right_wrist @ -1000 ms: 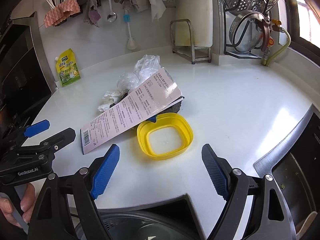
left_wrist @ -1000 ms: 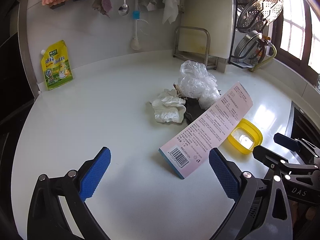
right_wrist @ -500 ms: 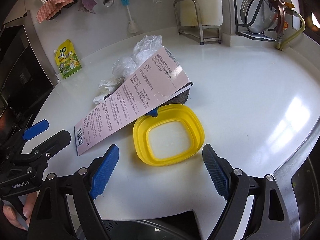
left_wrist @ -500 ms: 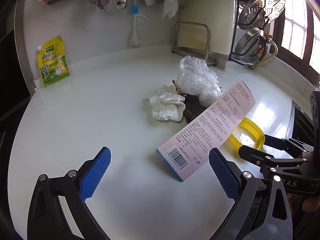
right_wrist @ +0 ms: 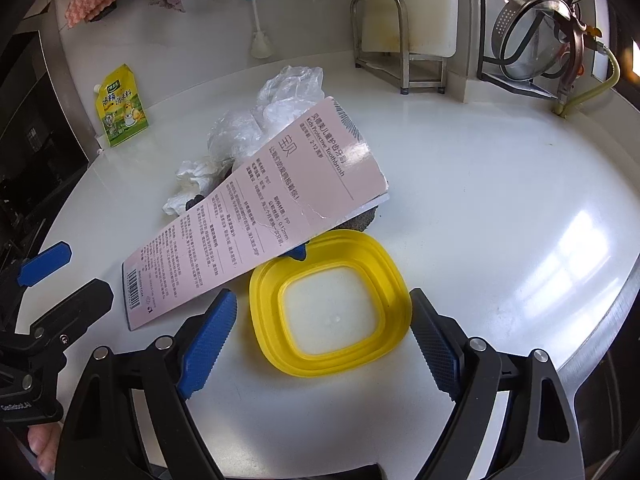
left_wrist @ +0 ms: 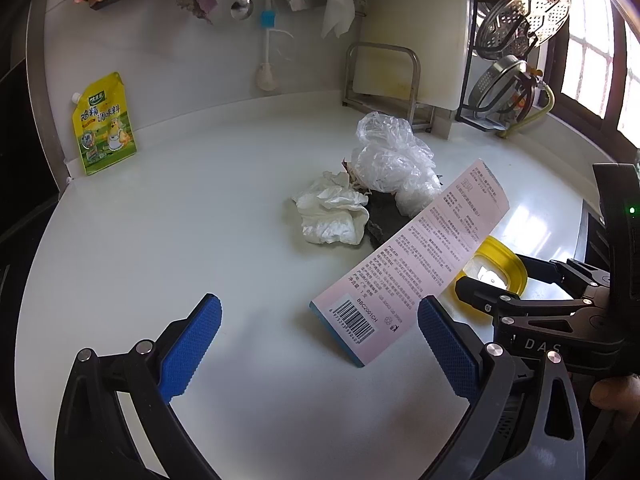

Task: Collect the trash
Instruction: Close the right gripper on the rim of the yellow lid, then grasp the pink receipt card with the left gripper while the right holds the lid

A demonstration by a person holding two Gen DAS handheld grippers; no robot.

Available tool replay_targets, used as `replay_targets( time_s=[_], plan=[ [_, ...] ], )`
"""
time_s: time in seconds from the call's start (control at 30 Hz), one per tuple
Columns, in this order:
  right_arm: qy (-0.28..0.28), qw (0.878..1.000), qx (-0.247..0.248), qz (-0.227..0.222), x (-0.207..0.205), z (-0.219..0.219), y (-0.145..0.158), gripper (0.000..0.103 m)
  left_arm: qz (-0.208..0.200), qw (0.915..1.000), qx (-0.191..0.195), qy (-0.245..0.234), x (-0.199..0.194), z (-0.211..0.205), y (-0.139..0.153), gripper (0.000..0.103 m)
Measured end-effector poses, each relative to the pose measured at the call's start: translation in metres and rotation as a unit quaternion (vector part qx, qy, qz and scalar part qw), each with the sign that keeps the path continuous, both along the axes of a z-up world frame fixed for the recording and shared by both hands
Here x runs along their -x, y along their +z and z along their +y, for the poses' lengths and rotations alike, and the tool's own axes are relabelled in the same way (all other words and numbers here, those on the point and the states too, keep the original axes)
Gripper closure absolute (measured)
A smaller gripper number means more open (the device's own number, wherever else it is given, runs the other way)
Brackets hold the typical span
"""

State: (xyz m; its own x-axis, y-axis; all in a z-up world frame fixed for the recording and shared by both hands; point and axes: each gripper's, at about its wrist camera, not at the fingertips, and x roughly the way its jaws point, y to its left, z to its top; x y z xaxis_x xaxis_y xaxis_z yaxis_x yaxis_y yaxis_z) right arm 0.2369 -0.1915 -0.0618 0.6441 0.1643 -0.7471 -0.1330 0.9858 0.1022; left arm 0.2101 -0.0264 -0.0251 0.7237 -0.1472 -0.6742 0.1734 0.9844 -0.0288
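- Two blue-padded jaws of the left gripper point(left_wrist: 318, 346) stand wide apart and released in the left wrist view, with only bare white tabletop point(left_wrist: 160, 240) between them.
- Just ahead of its right jaw lies the barcode end of a long pink toothbrush package point(left_wrist: 412, 264), slanting away up and to the right, clear of the pads.
- Further ahead of the jaws sit a crumpled white tissue point(left_wrist: 334, 216) and a clear plastic bag point(left_wrist: 394, 160), touching each other, with a dark scrap under them.
- Right of the package, a yellow lid point(left_wrist: 506, 264) lies partly behind the right gripper's black fingers.
- From the right wrist view, the right gripper point(right_wrist: 322, 334) is spread wide and grasping nothing; the yellow lid point(right_wrist: 330, 300) lies flat on the tabletop between its jaws, the pads flanking its near sides, contact unclear.
- Beyond the left jaw, the pink package point(right_wrist: 256, 208) overlaps the lid's far edge; the bag point(right_wrist: 280, 108) and tissue point(right_wrist: 188, 184) lie behind it.
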Motion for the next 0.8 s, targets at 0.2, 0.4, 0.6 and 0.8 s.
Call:
replay_targets(
  time_s=[0.2, 0.4, 0.6, 0.8],
  plan=[
    [0.008, 1.000, 0.023, -0.006, 0.002, 0.004, 0.000, 0.032, 0.002, 1.0000, 0.002, -0.002, -0.001, -0.003, 0.000, 0.006],
    [0.000, 1.000, 0.013, -0.009, 0.008, -0.001, 0.003, 0.033, 0.009, 0.9999, 0.006, -0.008, -0.003, -0.009, -0.002, 0.006],
    [-0.032, 0.999, -0.003, -0.015, 0.021, -0.023, 0.009, 0.033, 0.018, 0.9987, 0.026, -0.041, -0.005, -0.020, -0.005, 0.006],
    [-0.068, 0.997, -0.027, -0.017, 0.037, -0.050, 0.013, 0.033, 0.034, 0.9976, 0.019, -0.057, -0.011, -0.034, -0.011, 0.006]
  ],
)
